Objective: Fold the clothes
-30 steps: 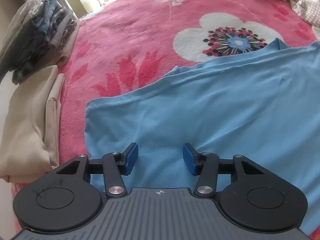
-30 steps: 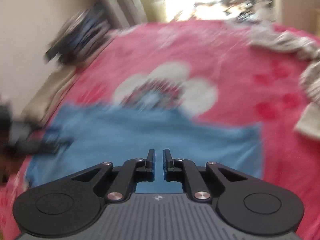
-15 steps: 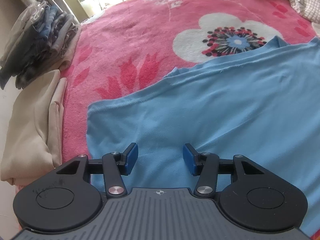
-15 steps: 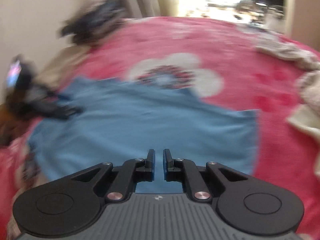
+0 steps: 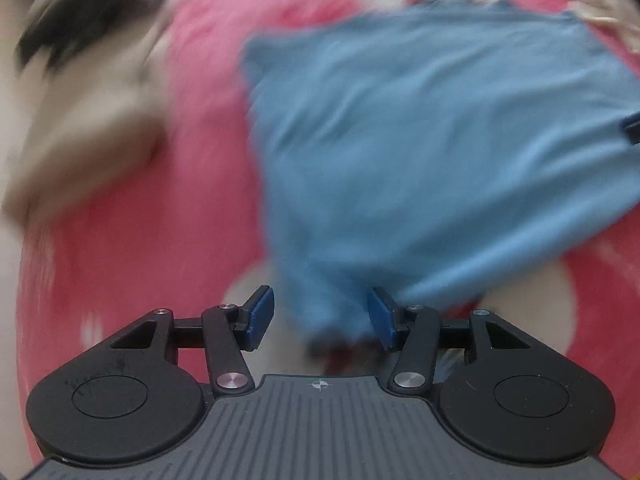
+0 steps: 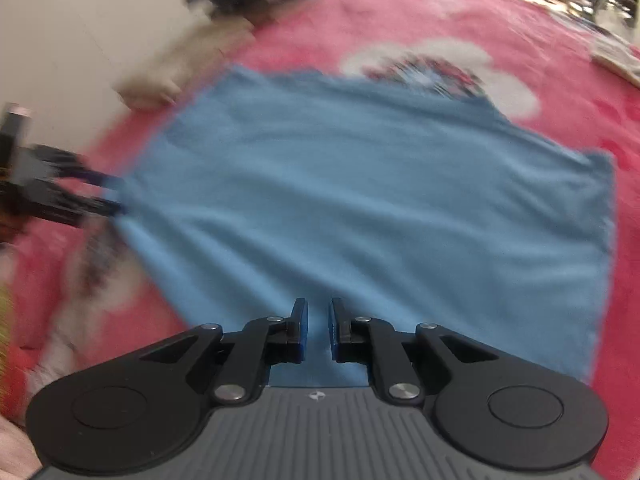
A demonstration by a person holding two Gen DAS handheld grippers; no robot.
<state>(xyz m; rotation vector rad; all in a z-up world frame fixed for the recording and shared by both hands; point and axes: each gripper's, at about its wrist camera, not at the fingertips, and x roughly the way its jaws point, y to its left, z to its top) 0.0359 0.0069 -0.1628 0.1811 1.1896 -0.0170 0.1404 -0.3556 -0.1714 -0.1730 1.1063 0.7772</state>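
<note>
Beige folded cloth [image 5: 80, 120] lies blurred at the far left of the left wrist view, with a dark stack of clothes [image 5: 80, 12] smeared behind it. Next comes the red flowered blanket [image 5: 140, 260] on the bed, and to its right the light blue garment [image 5: 420, 140], spread flat across the blanket. Its near corner reaches down between the blue pads of the left tongs [image 5: 322, 318], which stand spread wide; motion blur hides whether the pads touch the fabric. At the right edge of that view a small dark blue tip pokes in over the garment.

From the right wrist view, the left tongs [image 6: 110, 196] show at the far left, blurred, at the garment's left edge. The blue garment [image 6: 360, 200] fills the middle, with soft wrinkles running across it. The right tongs [image 6: 318, 330] hang low over its near edge, pads drawn close with a narrow gap between them, nothing gripped. A white flower print [image 6: 440, 68] on the blanket shows beyond the garment.
</note>
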